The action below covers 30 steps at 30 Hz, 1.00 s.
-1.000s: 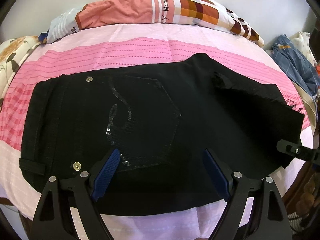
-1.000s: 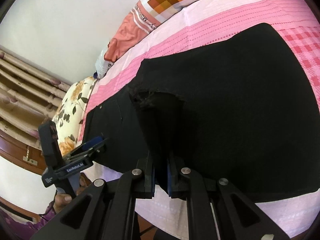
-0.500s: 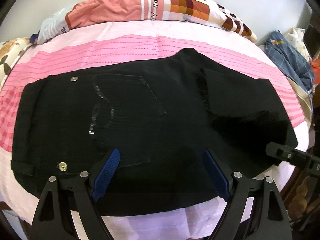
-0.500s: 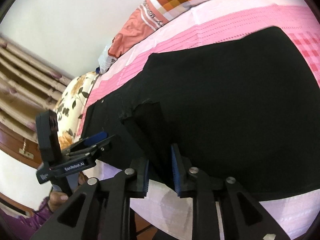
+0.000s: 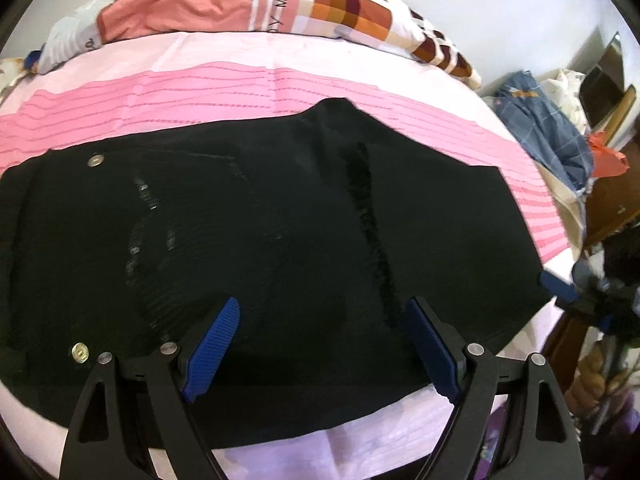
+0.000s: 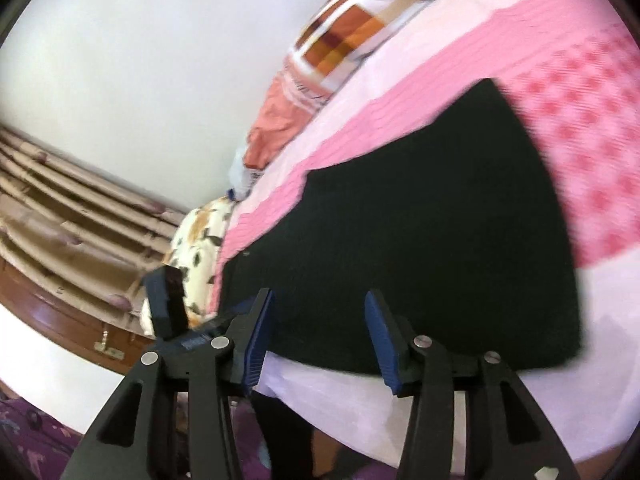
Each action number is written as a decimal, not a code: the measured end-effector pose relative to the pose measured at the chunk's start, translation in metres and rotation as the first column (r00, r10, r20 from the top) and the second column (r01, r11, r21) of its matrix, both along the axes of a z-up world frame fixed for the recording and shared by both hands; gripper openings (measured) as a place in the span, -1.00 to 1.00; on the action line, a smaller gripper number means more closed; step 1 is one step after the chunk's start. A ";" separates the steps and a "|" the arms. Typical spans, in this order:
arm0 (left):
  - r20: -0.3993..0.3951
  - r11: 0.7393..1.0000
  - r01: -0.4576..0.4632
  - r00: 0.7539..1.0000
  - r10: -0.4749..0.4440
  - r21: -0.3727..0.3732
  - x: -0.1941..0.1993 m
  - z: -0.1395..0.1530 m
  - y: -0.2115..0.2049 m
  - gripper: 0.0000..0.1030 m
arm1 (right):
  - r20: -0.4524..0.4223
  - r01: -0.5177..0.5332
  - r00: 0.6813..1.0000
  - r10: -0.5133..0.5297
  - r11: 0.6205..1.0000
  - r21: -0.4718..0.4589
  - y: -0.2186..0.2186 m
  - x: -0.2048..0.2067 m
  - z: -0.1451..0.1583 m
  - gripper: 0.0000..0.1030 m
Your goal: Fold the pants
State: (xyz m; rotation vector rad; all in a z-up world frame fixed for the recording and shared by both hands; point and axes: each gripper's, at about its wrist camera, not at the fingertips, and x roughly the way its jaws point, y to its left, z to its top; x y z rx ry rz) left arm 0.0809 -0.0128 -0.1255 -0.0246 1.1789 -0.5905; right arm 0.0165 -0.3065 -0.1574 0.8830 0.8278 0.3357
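Observation:
Black pants (image 5: 280, 240) lie folded flat on the pink bedsheet (image 5: 200, 92), with metal buttons and a sequinned back pocket toward the left. My left gripper (image 5: 322, 312) hangs open above their near edge, blue pads wide apart and empty. In the right wrist view the pants (image 6: 420, 240) spread ahead of my right gripper (image 6: 318, 300). Its jaws are opening, nothing is pinched between the pads, and it sits back at the bed's edge. From the left wrist view the right gripper (image 5: 560, 286) shows blurred at the pants' right end.
A pillow with orange and brown checks (image 5: 320, 12) lies along the far side of the bed. Blue plaid clothes (image 5: 540, 128) are heaped at the right. A floral pillow (image 6: 200, 248) and a wooden bed frame (image 6: 60, 320) are at the left end.
The right gripper let go of the pant leg it was pinching, spread its jaws and drew back toward the bed's edge. The leg now lies flat over the pants. The left gripper tilted a little.

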 end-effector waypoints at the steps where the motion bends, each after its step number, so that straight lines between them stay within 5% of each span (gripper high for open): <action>1: -0.005 1.000 0.005 1.000 -0.005 -0.005 0.001 0.000 -0.002 0.65 | -0.019 0.010 1.000 -0.010 1.000 -0.010 -0.006 -0.007 -0.003 -0.12; 10: -0.032 0.999 0.048 0.998 -0.049 -0.026 0.006 0.000 -0.026 0.65 | -0.004 0.069 0.998 -0.069 0.996 0.052 -0.034 -0.023 -0.009 -0.12; 17: 0.026 0.992 0.105 0.994 -0.107 0.070 -0.002 -0.008 -0.044 0.65 | -0.073 0.058 0.996 -0.052 0.994 0.094 -0.034 -0.021 -0.030 -0.12; 21: -0.016 0.995 0.094 0.995 -0.094 -0.037 0.011 0.005 -0.034 0.65 | 0.021 0.036 0.999 -0.038 0.992 0.118 -0.032 -0.026 -0.010 -0.05; 25: -0.100 0.984 0.054 0.992 -0.072 -0.172 0.034 0.015 -0.023 0.65 | 0.014 0.013 1.000 -0.016 0.983 0.181 -0.025 -0.022 -0.016 0.06; 30: -0.199 0.978 0.073 0.973 -0.112 -0.197 0.050 0.006 -0.031 0.65 | -0.027 -0.010 1.000 0.015 0.981 0.196 -0.018 -0.019 -0.027 0.06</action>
